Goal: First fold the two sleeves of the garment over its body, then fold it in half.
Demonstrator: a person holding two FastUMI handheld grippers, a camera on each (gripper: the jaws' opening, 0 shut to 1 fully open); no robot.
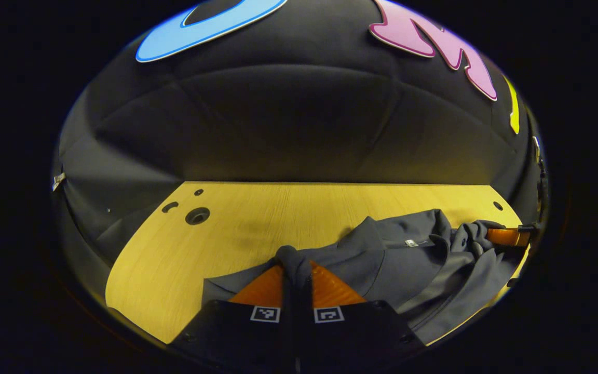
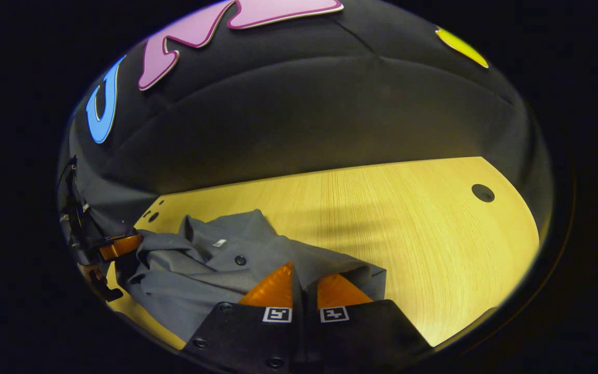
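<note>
While both tools sit low over the wooden table [image 1: 236, 218], I see the grey garment [image 1: 397, 259] lying rumpled on it, from 6 toward 3 o'clock in the left gripper view and from 6 toward 9 o'clock in the right gripper view. My left gripper [image 1: 296, 278] is closed, both fingers pinching a bunched fold of the cloth. My right gripper [image 2: 304, 288] is likewise nearly closed on a fold of the fabric. At the collar I spot a small white tag [image 2: 219, 242], too small to read.
</note>
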